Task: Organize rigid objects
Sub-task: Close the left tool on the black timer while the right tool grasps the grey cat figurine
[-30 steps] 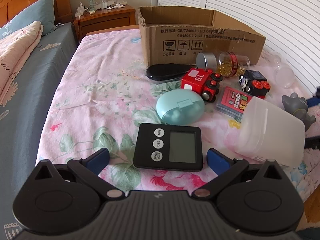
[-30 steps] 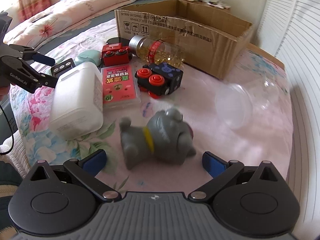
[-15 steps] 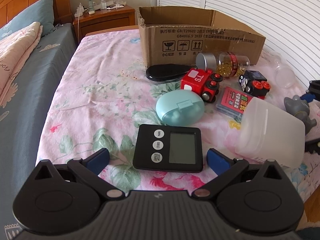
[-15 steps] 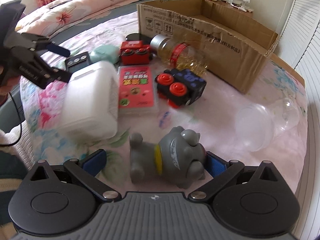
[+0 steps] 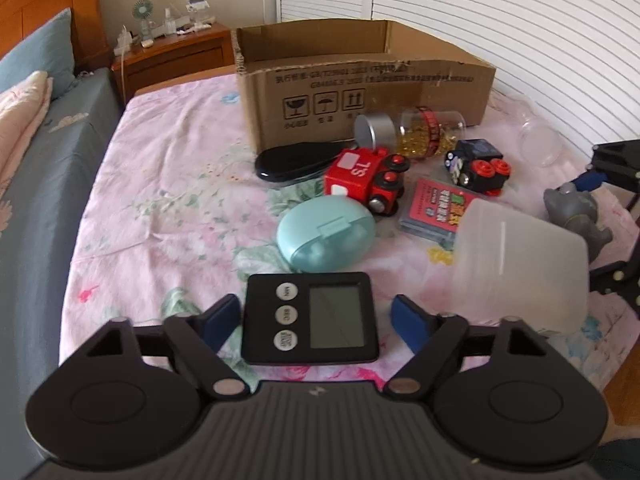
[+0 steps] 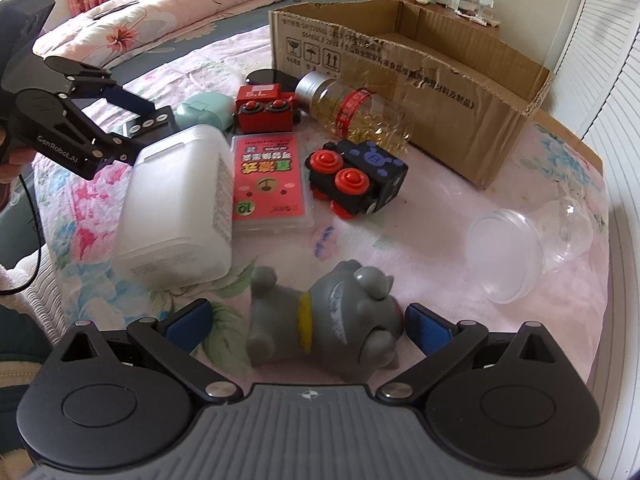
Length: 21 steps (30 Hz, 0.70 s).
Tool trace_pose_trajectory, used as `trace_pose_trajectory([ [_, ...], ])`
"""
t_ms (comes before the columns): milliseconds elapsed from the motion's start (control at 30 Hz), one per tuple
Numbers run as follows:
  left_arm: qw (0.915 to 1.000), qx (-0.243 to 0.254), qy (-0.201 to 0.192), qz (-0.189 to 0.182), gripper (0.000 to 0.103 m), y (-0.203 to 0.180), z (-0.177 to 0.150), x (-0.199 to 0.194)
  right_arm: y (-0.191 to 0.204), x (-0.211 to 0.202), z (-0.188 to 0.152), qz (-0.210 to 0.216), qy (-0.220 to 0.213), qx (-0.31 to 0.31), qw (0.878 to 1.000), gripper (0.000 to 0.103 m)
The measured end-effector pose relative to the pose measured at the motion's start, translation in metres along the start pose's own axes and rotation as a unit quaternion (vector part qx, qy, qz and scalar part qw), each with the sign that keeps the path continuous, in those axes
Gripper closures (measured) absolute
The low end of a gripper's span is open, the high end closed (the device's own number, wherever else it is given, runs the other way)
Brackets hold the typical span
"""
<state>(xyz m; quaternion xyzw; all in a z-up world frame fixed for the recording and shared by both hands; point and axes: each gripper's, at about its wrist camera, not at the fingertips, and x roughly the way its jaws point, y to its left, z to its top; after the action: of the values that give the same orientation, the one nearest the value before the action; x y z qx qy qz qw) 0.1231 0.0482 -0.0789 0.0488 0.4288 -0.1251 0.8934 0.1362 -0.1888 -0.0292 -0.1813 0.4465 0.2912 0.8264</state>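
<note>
i can count one black timer (image 5: 310,317), one grey toy dog (image 6: 328,320), two toy trains, one red (image 5: 366,179) and one black (image 6: 358,178), one mint case (image 5: 326,232), one red card box (image 6: 270,184), one white tub (image 6: 176,208), one jar of gold beads (image 6: 356,114), one clear cup (image 6: 506,252), one flat black thing (image 5: 300,158) and one cardboard box (image 5: 360,80). they all sit on the bed with the pink flower sheet (image 5: 168,184).

the timer lies flat, right in front of me. its long side goes across, from one of my fingers to the other, and its three round buttons are on the left side. my left hand-held gripper (image 5: 316,320) points down at a slant with the timer between its blue pads. the jaws have just been closing in. the left pad looks like it is at the timer's edge, but the right pad is not touching yet, so it is not holding it.

the toy dog lies on its side near the bed's edge. its long way goes across too, with the head toward my right finger and the back legs toward the left. my right hand-held gripper (image 6: 308,328) tips down over it, wide apart, with a gap on the left side. it is not squeezing the dog.
</note>
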Motion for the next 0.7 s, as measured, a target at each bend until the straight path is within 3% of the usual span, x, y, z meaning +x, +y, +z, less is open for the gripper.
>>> trace_pose_trajectory([
  [200,1.0,-0.007,0.004,0.005,0.028,-0.002,0.001,0.0,0.0,-0.001,0.002,-0.008,-0.004,-0.007,1.0,0.002],
  [367,0.9999,-0.012,0.003,0.009,0.028,-0.002,0.0,-0.001,-0.002,-0.004,0.004,-0.01,-0.006,-0.005,1.0,0.015],
  [467,0.9999,-0.011,0.003,0.008,0.033,-0.002,0.002,-0.001,-0.002,-0.005,0.005,-0.013,-0.007,0.003,1.0,0.021],
  [700,0.9998,-0.002,0.018,0.0,0.033,0.001,0.006,-0.001,0.002,-0.01,0.008,-0.037,0.005,0.03,0.999,0.024],
])
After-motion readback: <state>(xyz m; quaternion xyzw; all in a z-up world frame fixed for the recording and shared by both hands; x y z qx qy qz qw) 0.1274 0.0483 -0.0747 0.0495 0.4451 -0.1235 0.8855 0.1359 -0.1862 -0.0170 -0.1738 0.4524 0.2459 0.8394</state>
